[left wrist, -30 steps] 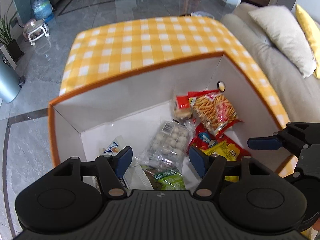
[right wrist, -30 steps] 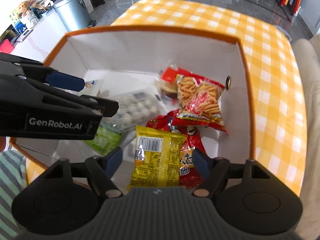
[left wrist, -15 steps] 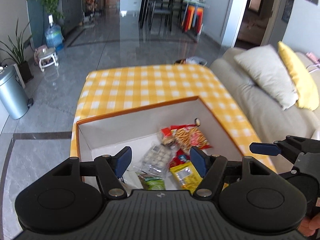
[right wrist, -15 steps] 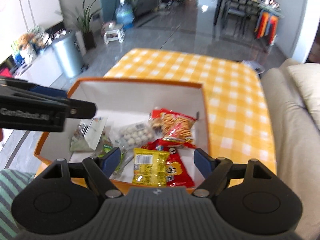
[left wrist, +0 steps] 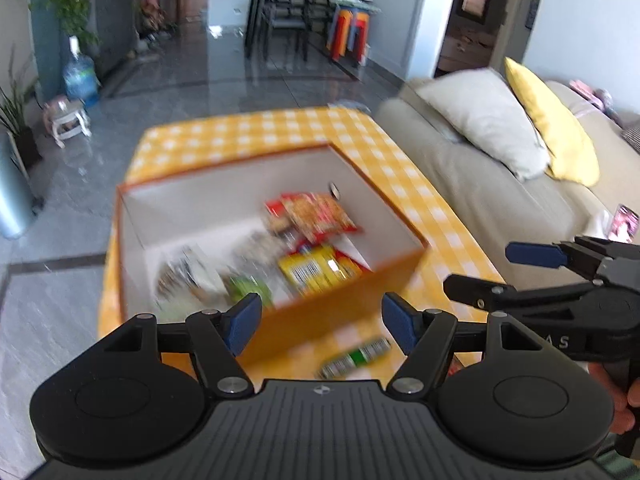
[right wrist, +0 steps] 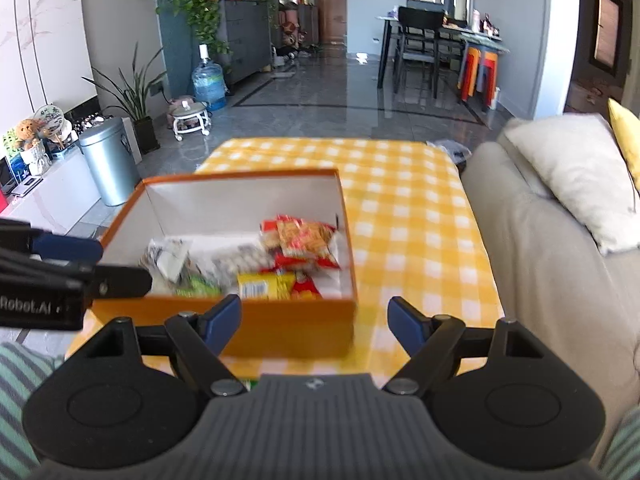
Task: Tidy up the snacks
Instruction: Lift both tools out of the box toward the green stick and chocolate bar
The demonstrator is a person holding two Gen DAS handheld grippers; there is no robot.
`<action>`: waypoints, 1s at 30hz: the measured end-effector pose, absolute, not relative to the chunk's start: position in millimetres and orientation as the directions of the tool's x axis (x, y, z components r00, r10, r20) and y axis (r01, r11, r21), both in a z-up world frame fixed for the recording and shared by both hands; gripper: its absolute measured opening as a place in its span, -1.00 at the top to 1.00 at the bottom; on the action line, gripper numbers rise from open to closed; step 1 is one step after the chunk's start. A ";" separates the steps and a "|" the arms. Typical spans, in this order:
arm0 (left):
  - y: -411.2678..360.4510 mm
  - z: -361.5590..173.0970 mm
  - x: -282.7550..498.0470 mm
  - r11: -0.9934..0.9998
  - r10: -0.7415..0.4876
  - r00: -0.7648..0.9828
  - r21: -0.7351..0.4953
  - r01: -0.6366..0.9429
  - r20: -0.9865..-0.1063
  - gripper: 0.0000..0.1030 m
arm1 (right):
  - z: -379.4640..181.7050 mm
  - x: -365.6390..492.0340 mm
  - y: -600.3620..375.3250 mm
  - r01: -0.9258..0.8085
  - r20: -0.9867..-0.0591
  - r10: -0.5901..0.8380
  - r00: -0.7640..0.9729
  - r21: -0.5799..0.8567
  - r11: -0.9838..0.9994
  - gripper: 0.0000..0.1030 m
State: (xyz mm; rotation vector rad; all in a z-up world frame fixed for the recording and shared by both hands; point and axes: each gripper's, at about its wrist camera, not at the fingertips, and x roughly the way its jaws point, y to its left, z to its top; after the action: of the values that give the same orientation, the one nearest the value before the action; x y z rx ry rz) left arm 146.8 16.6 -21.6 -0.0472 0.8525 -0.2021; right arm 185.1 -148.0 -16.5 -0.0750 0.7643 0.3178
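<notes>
An orange box (left wrist: pixel 224 168) with white inner walls stands on the yellow checked tablecloth (left wrist: pixel 256 132). Inside lie a red chip bag (left wrist: pixel 320 216), a yellow packet (left wrist: pixel 316 270) and a green packet (left wrist: pixel 248 286), all blurred. A small green-labelled snack (left wrist: pixel 356 356) lies on the cloth outside the box's near wall. My left gripper (left wrist: pixel 322 322) hangs open and empty above that spot. My right gripper (right wrist: pixel 314 320) is open and empty too, in front of the box (right wrist: pixel 240 178), with the red bag (right wrist: pixel 304 240) and yellow packet (right wrist: pixel 264 284) beyond it. Each gripper shows at the edge of the other's view.
A beige sofa (right wrist: pixel 540 240) with a pale cushion (right wrist: pixel 580 184) runs along the table's right side, and a phone (left wrist: pixel 624 222) lies on it. A metal bin (right wrist: pixel 108 160) and a stool (right wrist: pixel 188 116) stand on the floor to the left. Striped fabric (right wrist: pixel 16 368) shows near me.
Both grippers have drawn back and up out of the box, which now looks smaller and farther. Its orange near wall and the small snack on the cloth have come into view.
</notes>
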 end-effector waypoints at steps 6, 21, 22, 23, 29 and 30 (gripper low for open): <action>2.0 -52.2 130.5 0.971 -0.231 0.566 -0.155 0.180 -0.791 -0.57 | -39.1 156.8 -167.2 -0.282 -0.716 0.227 0.661 0.044 0.958 -0.50; -23.7 -114.3 128.0 0.966 -0.246 0.470 -0.172 0.196 -0.847 -0.56 | -119.7 155.4 -197.1 -0.198 -0.829 0.115 0.547 0.005 0.980 -0.48; -24.1 -116.8 130.1 0.965 -0.246 0.466 -0.171 0.197 -0.850 -0.56 | -123.5 157.4 -197.6 -0.197 -0.837 0.122 0.533 0.018 0.980 -0.46; -24.2 -118.7 131.7 0.966 -0.243 0.465 -0.168 0.196 -0.852 -0.55 | -126.5 158.7 -197.7 -0.196 -0.845 0.129 0.519 0.030 0.980 -0.45; -25.1 -121.0 143.3 0.967 -0.221 0.500 -0.119 0.227 -0.838 -0.55 | -136.8 166.3 -190.1 -0.232 -0.854 0.165 0.493 0.054 0.971 -0.33; -26.0 -121.2 145.9 0.965 -0.214 0.505 -0.101 0.241 -0.836 -0.55 | -137.2 167.7 -188.2 -0.238 -0.854 0.172 0.492 0.058 0.970 -0.30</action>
State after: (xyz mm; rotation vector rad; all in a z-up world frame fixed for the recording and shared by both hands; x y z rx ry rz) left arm 145.9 -26.0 -121.2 0.0292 1.0048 -0.2742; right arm 167.7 -188.2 -137.2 -0.0704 1.0272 0.2487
